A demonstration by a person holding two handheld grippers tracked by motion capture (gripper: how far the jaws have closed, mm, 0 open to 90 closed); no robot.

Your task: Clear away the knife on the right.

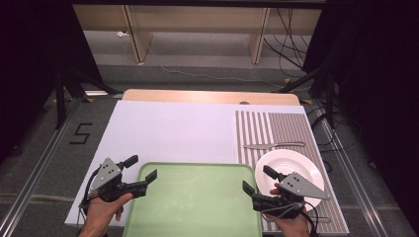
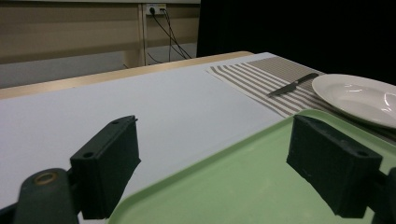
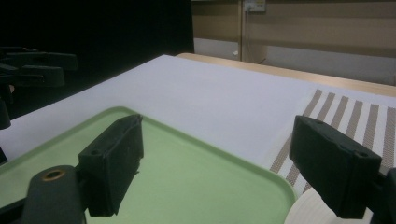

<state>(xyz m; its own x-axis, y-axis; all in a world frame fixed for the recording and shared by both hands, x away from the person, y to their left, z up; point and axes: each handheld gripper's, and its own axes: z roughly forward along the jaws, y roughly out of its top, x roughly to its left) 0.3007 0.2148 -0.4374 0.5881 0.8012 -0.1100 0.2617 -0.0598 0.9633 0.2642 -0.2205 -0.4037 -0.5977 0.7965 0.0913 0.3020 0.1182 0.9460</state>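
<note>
High view: green tray (image 1: 195,200) at the near table edge, left gripper (image 1: 143,174) and right gripper (image 1: 257,178) flanking its far corners, jaws wide, nothing held. Looks like pre-grasp; next, each must straddle the rim and close.

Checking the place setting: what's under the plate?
The striped mat lies under the plate, with a knife beyond it. The right gripper covers the plate's near edge.
</note>
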